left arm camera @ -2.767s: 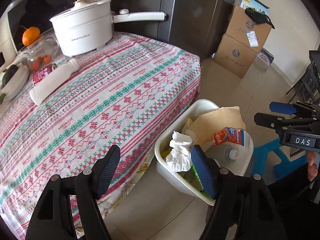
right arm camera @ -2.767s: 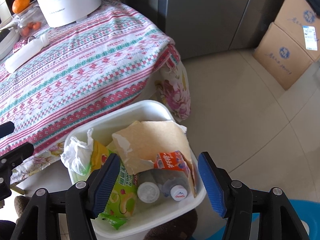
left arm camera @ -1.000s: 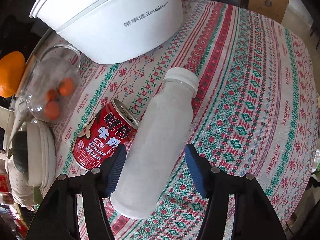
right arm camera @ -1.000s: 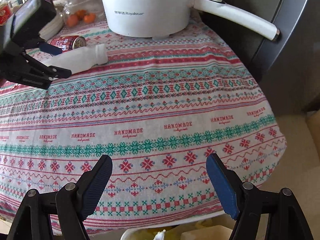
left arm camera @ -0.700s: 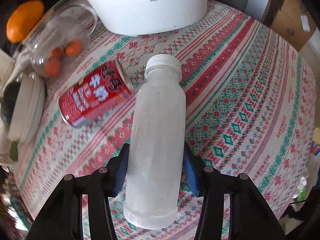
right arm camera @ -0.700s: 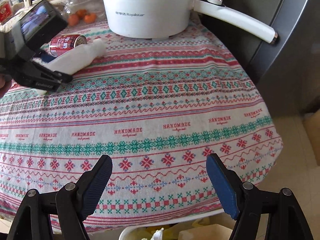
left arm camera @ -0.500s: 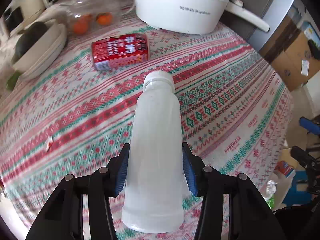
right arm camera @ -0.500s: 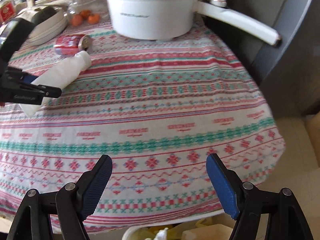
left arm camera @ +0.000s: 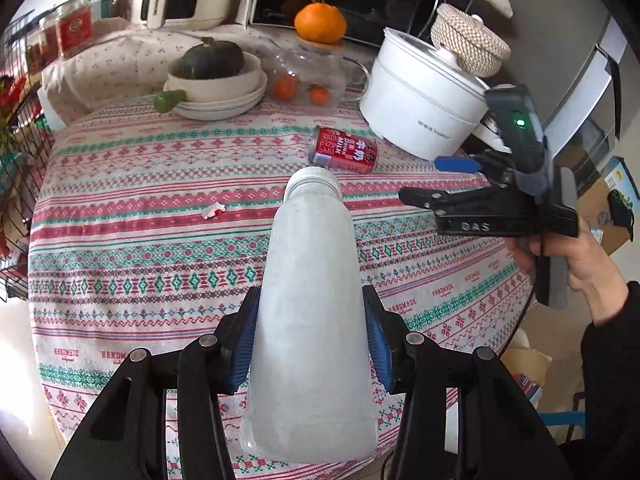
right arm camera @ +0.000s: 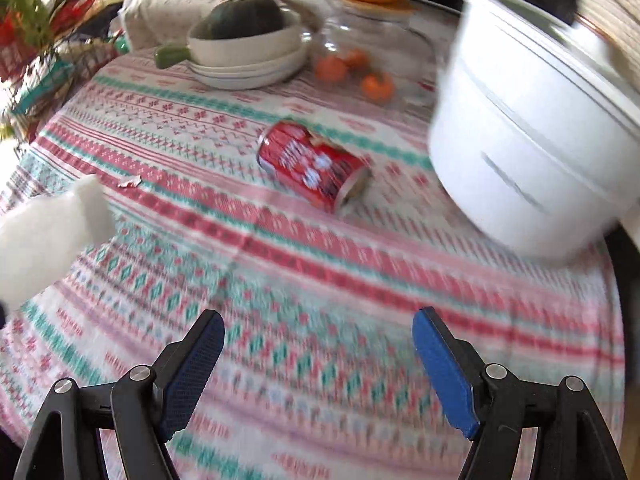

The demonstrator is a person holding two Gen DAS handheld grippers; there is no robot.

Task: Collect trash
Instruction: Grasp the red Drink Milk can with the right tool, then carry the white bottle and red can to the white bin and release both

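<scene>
My left gripper is shut on a frosted white plastic bottle, held off the patterned tablecloth with its cap pointing away. A red drink-milk can lies on its side beyond it, near the white pot. In the right wrist view the same can lies ahead, and my right gripper hovers over the cloth, open, with nothing between its blue pads. The right gripper also shows in the left wrist view, held by a hand. The bottle's neck shows at the left edge of the right wrist view.
A white electric pot stands at the back right with a woven lid on it. Behind the can are a glass jar of small oranges, a bowl holding a green squash, and a small paper scrap.
The left gripper closed on the bottle, lifted it off the cloth and drew back while rolling. The right gripper moved in over the table toward the can.
</scene>
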